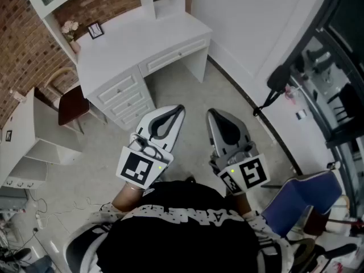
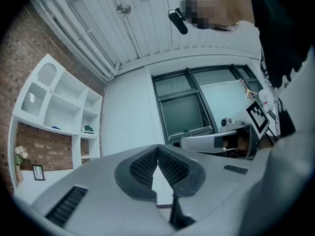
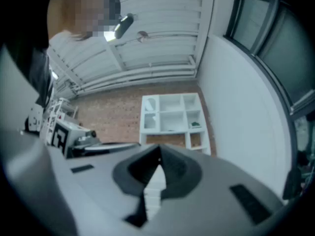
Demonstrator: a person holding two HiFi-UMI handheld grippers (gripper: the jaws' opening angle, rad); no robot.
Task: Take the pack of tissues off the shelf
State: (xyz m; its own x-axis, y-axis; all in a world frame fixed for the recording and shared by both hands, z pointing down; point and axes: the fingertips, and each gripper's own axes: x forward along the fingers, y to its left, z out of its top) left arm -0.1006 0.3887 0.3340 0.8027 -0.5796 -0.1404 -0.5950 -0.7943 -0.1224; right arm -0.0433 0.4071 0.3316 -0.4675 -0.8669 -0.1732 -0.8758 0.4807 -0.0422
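Where one white desk (image 1: 142, 38) stands, two closed empty tongs, left tongs (image 1: 181, 107), right tongs (image 1: 210, 113), one green item (image 3: 195, 124) on shelf (image 3: 167, 132)

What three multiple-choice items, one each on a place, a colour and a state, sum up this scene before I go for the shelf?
1. Where does the picture frame stand?
A. on the white desk
B. on the floor
C. on the chair seat

2. What colour is the small item in a right-hand compartment of the shelf unit?
A. red
B. green
C. yellow

3. How are the left gripper and right gripper?
A. both shut, nothing between the jaws
B. both wide open
C. both shut on a box

Answers:
1 A, the frame sits at the desk's back corner beside the flowers.
2 B, both gripper views show it green.
3 A, in each gripper view the jaw tips meet with nothing between them.
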